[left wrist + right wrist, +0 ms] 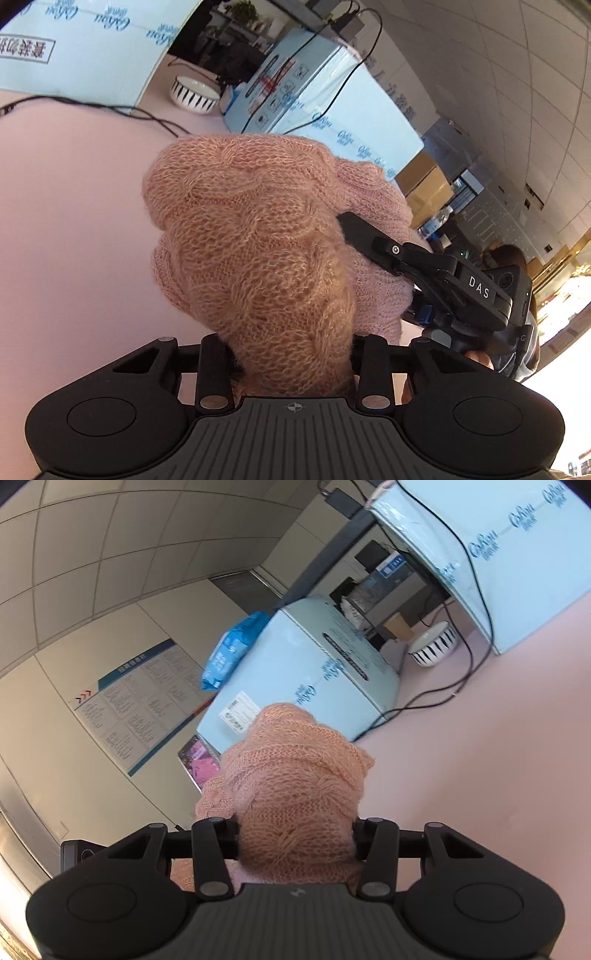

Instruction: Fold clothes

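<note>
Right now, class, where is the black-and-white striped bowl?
The striped bowl stands on the pink table beyond the knit sweater, between two pale blue boxes.

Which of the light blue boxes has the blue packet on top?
The smaller box beside the striped bowl; the blue packet lies on it. The big box carries only cables.

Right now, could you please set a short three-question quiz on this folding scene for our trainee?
1. True or false: the left gripper is shut on the pink knitted sweater.
2. What is the right gripper holding?
A. bowl
B. sweater
C. cable
3. What pattern marks the bowl on the pink table?

Key: 1 true; 2 B; 3 black stripes on white.
</note>
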The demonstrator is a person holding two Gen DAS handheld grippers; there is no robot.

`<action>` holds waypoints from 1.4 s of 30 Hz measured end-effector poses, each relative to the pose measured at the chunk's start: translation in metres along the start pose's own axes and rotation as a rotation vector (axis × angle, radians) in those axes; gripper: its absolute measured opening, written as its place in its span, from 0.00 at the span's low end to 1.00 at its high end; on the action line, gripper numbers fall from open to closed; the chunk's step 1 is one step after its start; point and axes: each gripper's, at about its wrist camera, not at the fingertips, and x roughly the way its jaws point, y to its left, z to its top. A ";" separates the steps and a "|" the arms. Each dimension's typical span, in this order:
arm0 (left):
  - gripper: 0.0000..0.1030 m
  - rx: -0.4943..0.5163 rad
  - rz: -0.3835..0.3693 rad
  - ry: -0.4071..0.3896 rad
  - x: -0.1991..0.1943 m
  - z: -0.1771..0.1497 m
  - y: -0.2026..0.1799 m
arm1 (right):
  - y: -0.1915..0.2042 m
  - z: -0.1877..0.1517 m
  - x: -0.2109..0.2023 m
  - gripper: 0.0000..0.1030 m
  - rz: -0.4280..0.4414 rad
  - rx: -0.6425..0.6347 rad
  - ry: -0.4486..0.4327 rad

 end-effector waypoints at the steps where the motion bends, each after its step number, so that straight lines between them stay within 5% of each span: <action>1: 0.33 0.017 0.005 -0.031 -0.014 0.004 -0.002 | 0.008 0.003 0.004 0.47 0.023 -0.009 0.001; 6: 0.33 0.010 0.073 -0.156 -0.090 0.011 0.005 | 0.066 0.014 0.060 0.47 0.168 -0.055 0.086; 12: 0.33 -0.133 0.250 -0.268 -0.172 -0.007 0.050 | 0.118 -0.014 0.153 0.47 0.251 -0.076 0.279; 16: 0.33 -0.289 0.385 -0.305 -0.211 -0.039 0.098 | 0.135 -0.058 0.217 0.47 0.248 -0.056 0.430; 22: 0.33 -0.516 0.451 -0.307 -0.228 -0.075 0.168 | 0.127 -0.132 0.282 0.47 0.149 -0.022 0.639; 30: 0.38 -0.643 0.378 -0.398 -0.248 -0.090 0.175 | 0.117 -0.147 0.273 0.55 0.134 -0.010 0.635; 39: 0.43 -0.562 0.552 -0.571 -0.280 -0.055 0.126 | 0.121 -0.147 0.274 0.57 0.138 -0.034 0.634; 42: 0.45 -0.530 0.632 -0.687 -0.303 -0.062 0.116 | 0.123 -0.149 0.277 0.58 0.133 -0.060 0.633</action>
